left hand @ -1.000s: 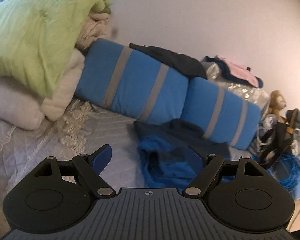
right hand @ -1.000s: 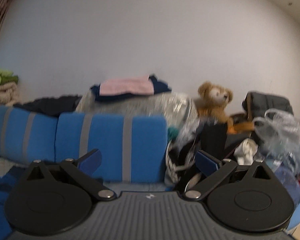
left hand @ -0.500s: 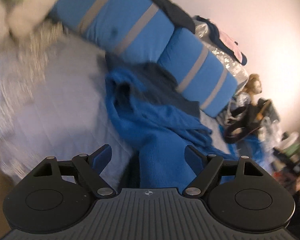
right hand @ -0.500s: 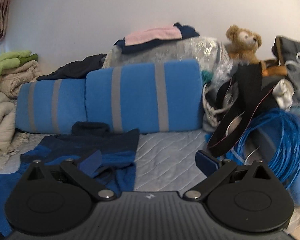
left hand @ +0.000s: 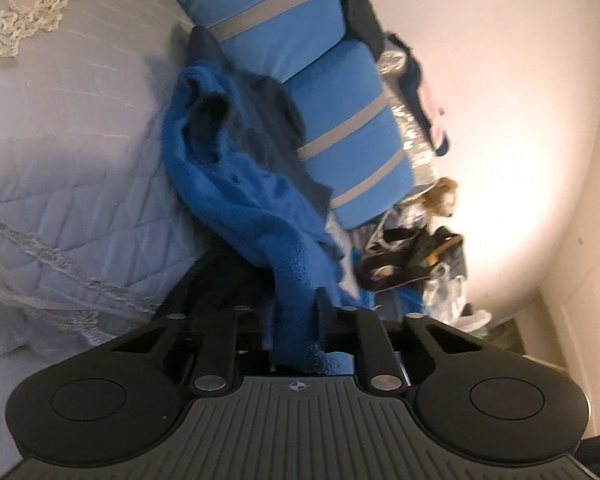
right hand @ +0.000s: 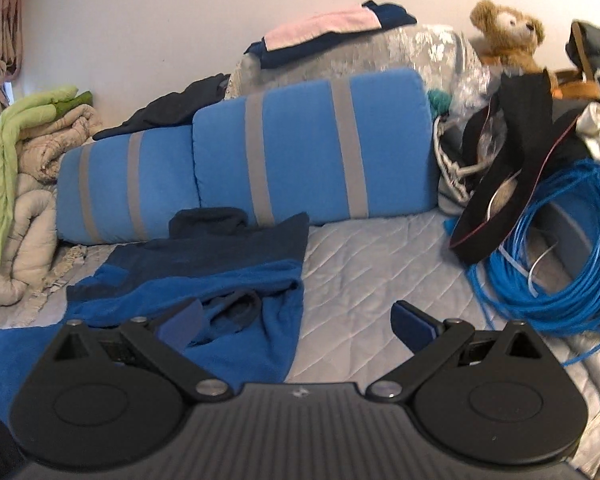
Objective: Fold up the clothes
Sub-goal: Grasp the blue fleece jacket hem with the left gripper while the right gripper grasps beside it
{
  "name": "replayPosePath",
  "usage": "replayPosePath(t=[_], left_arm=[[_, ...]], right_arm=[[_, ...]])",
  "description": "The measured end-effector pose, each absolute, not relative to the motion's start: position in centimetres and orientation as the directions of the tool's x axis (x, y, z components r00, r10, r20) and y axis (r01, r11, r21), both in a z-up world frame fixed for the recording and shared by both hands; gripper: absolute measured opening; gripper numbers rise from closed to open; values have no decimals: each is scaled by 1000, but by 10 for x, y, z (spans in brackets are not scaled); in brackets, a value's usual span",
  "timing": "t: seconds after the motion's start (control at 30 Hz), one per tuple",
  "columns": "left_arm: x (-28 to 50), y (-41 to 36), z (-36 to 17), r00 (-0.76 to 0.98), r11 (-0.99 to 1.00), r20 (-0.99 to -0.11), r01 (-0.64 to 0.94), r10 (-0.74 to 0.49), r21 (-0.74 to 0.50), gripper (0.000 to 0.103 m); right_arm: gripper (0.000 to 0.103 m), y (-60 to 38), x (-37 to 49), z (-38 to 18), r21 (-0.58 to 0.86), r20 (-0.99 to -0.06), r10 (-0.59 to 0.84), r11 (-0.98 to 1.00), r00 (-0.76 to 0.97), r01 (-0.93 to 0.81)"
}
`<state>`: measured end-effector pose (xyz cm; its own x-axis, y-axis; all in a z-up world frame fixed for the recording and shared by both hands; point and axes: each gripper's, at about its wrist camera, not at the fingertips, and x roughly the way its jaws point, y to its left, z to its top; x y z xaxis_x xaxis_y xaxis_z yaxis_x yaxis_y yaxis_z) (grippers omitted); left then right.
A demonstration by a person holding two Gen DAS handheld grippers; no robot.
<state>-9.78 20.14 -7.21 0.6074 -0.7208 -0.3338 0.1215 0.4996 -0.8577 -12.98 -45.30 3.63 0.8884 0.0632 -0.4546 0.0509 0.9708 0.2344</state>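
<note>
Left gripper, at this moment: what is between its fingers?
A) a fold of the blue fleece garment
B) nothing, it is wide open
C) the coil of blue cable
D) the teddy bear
A: in the left wrist view the left gripper has its fingers closed in on a bunched strip of the blue fleece garment, which trails from the bed into them.

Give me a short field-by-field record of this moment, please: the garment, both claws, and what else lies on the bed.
garment: blue fleece top, crumpled on the quilted bed cover
left claw: shut on a fold of the top
right claw: open, holding nothing
backdrop: striped blue bolsters against the wall
clutter: coil of blue cable, teddy bear
</note>
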Motion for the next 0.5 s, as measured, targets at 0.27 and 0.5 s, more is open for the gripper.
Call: replayPosePath(t=[0.27,0.5], left_arm=[[-103,193,-55,647,559,-347,149,-679,-816,17],[-99,190,-47,652,602,-379,150,-656,-784,17]], right_arm=[[103,-469,-133,4,349,-500,205,937,842,-21],[103,-470,-135,-23,444,-513,337,891,790,-92]])
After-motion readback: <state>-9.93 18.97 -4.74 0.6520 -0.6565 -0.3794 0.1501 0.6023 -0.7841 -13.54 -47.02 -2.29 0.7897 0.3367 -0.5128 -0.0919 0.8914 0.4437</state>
